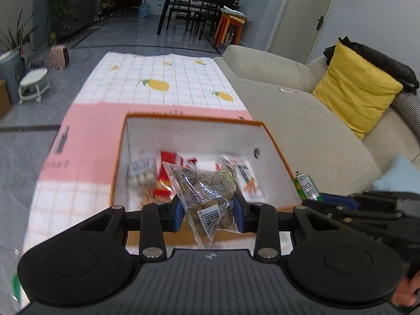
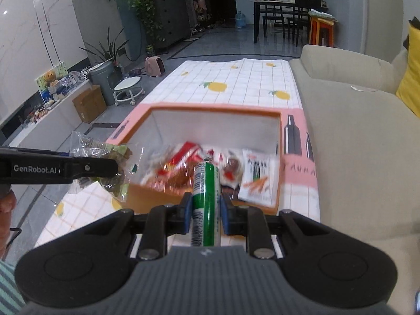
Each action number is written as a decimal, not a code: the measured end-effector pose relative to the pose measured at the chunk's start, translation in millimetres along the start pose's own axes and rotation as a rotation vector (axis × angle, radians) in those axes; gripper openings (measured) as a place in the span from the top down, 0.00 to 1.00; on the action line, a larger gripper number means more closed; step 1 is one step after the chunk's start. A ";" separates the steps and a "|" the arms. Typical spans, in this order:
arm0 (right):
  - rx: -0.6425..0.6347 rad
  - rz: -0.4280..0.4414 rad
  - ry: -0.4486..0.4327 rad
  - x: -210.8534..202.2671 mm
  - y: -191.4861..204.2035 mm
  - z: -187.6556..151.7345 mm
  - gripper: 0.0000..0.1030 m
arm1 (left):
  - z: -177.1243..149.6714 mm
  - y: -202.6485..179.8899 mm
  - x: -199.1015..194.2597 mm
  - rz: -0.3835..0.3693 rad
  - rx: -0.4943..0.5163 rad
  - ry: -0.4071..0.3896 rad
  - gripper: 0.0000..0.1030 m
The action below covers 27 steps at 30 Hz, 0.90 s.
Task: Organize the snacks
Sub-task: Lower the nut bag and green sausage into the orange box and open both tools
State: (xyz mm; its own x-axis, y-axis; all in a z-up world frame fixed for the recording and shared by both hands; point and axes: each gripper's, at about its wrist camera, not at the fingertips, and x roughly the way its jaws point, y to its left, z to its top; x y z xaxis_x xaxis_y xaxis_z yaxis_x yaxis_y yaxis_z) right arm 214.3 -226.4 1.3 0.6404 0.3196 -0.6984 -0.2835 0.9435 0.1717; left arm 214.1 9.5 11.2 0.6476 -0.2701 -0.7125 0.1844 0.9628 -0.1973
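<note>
An orange box with a white inside [image 1: 270,141] [image 2: 162,128] stands on the table and holds several snack packets [image 1: 162,178] [image 2: 181,168]. My left gripper [image 1: 208,214] is shut on a clear bag of brown snacks [image 1: 204,197] at the box's near edge; the bag also shows at the left of the right wrist view [image 2: 115,157]. My right gripper [image 2: 204,214] is shut on a green and white snack stick [image 2: 206,204] at the box's near edge; its tip shows in the left wrist view [image 1: 305,185].
The table has a white checked cloth with lemons [image 1: 162,78] [image 2: 236,84] and a pink band. A beige sofa [image 1: 302,120] [image 2: 354,141] with a yellow cushion [image 1: 357,86] runs along the right. A white stool [image 2: 128,89] and cardboard box [image 2: 89,103] stand on the floor left.
</note>
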 end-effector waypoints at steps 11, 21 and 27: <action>0.061 0.071 0.108 72.9 -8.5 44.9 0.81 | 27.1 19.0 64.5 0.109 0.085 0.119 0.60; 0.165 0.085 0.328 155.8 -16.0 39.2 0.81 | 20.3 24.6 126.4 0.226 0.232 0.345 0.60; 0.184 0.039 0.402 180.8 -19.0 38.1 0.82 | 20.9 22.7 146.9 0.256 0.296 0.394 0.60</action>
State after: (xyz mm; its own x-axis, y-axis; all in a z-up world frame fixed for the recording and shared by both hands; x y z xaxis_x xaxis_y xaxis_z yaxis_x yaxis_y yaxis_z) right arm 362.7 -183.2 -101.8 0.2929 0.3297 -0.8975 -0.1466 0.9431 0.2986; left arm 328.8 -8.3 -83.9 0.3841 0.0491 -0.9220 0.2938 0.9402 0.1725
